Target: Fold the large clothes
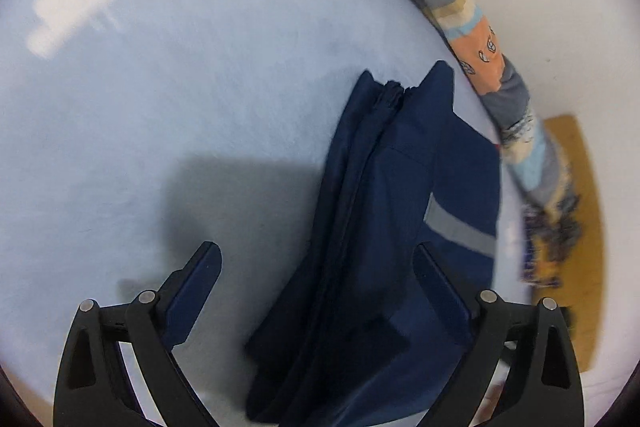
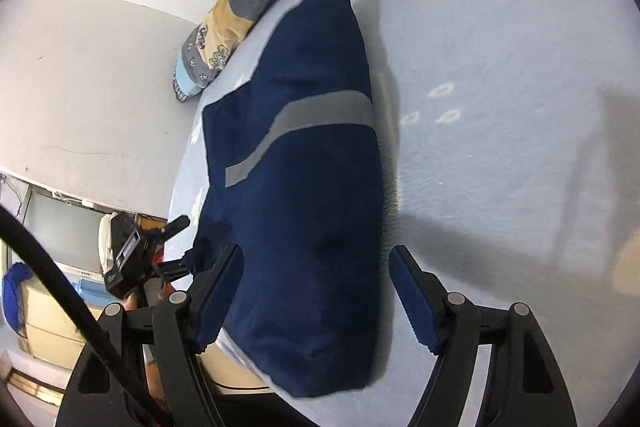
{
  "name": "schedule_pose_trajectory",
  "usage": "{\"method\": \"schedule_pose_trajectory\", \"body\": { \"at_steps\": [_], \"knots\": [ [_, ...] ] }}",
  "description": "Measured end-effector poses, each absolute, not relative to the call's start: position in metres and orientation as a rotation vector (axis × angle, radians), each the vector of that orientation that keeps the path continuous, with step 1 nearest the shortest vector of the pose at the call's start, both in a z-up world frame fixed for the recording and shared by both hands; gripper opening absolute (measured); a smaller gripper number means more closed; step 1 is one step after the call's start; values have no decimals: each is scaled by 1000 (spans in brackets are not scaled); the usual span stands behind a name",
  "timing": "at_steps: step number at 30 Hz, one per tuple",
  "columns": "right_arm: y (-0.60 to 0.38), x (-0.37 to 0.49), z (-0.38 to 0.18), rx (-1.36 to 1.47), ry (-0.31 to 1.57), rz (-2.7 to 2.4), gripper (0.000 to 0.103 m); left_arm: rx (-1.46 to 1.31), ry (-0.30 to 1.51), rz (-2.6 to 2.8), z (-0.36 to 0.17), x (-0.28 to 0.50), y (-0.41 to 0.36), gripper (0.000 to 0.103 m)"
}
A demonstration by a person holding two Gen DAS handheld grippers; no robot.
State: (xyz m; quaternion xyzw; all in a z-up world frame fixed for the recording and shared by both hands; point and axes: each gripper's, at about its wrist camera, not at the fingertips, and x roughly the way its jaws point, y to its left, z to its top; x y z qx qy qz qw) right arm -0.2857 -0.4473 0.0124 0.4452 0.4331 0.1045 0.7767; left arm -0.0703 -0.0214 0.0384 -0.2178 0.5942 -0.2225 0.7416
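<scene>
A navy blue garment (image 1: 384, 227) with a grey stripe lies folded into a long narrow shape on the light blue bed sheet (image 1: 180, 107). My left gripper (image 1: 316, 259) is open, its fingers on either side of the garment's near end, holding nothing. In the right wrist view the same garment (image 2: 304, 187) runs away from me with its grey stripe (image 2: 312, 115) across it. My right gripper (image 2: 316, 259) is open, its fingers astride the garment's near end. The left gripper (image 2: 176, 243) also shows at the garment's left edge in the right wrist view.
A patchwork quilt (image 1: 480, 39) lies bunched along the bed's far edge by the white wall (image 2: 100, 67). A wooden board (image 1: 580, 227) shows beyond the bed. Furniture and a monitor (image 2: 60, 227) stand left of the bed. The sheet (image 2: 500, 107) stretches to the right.
</scene>
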Motion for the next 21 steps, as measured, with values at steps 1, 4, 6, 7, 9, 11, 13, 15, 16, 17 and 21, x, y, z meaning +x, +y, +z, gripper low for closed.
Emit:
{"method": "schedule_pose_trajectory", "body": {
  "at_steps": [1,4,6,7,9,11,13,15,16,17,21],
  "knots": [
    [-445,-280,9,968,939,237,79,-514,1318,-517,33,-67,-23,96],
    [-439,-269,5,959,950,244,80,-491,1340,-570,27,-60,-34,96],
    [-439,-264,1,955,958,239,82,-447,1353,-612,23,-58,-47,96],
    [-439,-260,-2,958,961,236,82,-433,1361,-627,21,-56,-53,96],
    [-438,-255,-7,973,965,240,82,-401,1364,-659,21,-56,-63,96],
    [-437,-248,-14,990,969,250,84,-429,1384,-735,18,-57,-76,96],
    [-435,-238,-18,995,968,268,88,-426,1397,-778,15,-61,-86,96],
    [-429,-224,-18,983,962,275,99,-357,1389,-771,16,-66,-101,96],
    [-422,-215,-17,956,958,287,101,-356,1376,-791,18,-69,-107,96],
    [-417,-210,-15,921,961,292,101,-369,1367,-806,21,-71,-108,96],
    [-391,-199,0,722,978,274,80,-284,1292,-818,45,-91,-117,88]
  ]
}}
